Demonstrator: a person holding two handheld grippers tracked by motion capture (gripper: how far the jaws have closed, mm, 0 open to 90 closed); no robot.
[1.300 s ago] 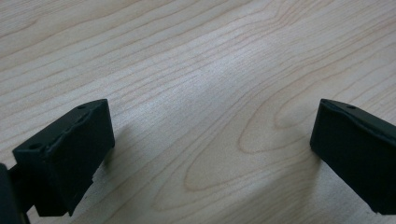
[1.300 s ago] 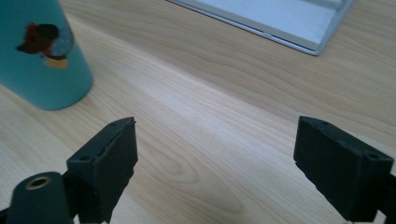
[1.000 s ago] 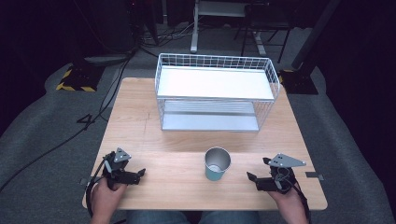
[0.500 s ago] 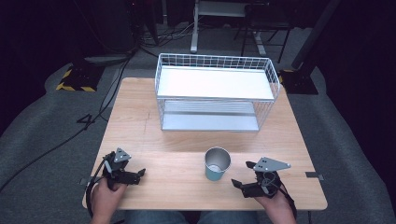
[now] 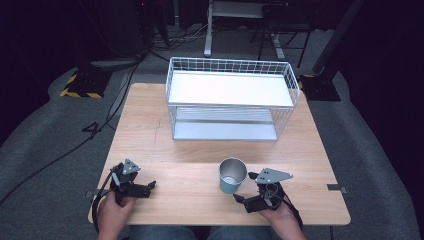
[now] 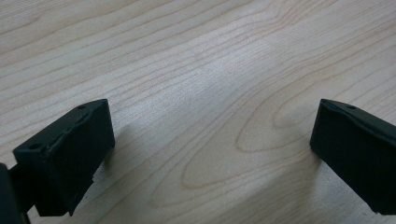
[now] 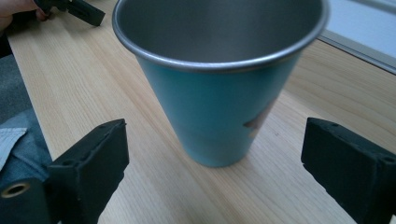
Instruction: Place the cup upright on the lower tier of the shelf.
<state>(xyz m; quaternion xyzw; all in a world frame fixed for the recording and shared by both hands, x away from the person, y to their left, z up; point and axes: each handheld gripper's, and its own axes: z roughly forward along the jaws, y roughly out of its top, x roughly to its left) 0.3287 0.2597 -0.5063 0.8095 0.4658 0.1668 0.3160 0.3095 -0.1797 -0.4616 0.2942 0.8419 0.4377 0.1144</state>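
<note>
The upright teal metal cup with a steel rim (image 5: 232,175) stands on the wooden counter (image 5: 200,145), directly ahead of the right tongs (image 5: 244,188), spread wide, not touching. The left tongs (image 5: 148,188), also spread, rest well apart.

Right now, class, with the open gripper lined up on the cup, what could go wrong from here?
1. The cup is tall, narrow-based and upright; the right gripper has open jaws either side of its base, so one jaw touching first could tip it.
2. Its tapered, smooth wall might slip upward out of a low squeeze.
3. The wire rack stands behind; a push forward could slide the cup toward it.
</note>
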